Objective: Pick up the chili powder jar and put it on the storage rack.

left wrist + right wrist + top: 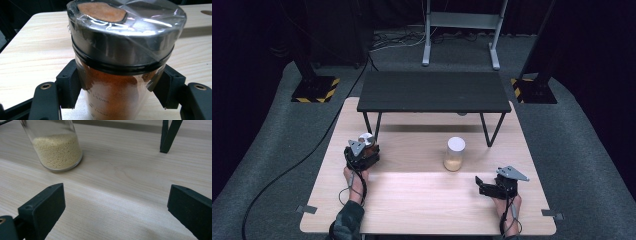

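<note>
Two jars stand on the wooden table (412, 200), and the one being worked on is the jar of orange powder (117, 87) at the left, near a leg of the small black shelf (432, 90). The left claw (362, 150) is clamped on its glass body just under the dark lid (125, 45), one pad on each side. The right claw (115, 205) rests low at the right of the table with its jaws apart and nothing between them; the jar of pale grains (56, 150) stands ahead of it, well apart.

What worries me is the grip: smooth glass held high up with the weight of the powder below, so a quick lift or tilt could, I think, let the jar slide or swing in the pads. The lid seems covered in loose clear film, which might snag or slip if touched. The shelf leg close by could catch the jar on the way up.

From above, the left claw covers most of the orange jar, so only its lid peeks out. Its base is cut off in the left gripper view, and the printed marks on the glass are too faint to read fully.
</note>
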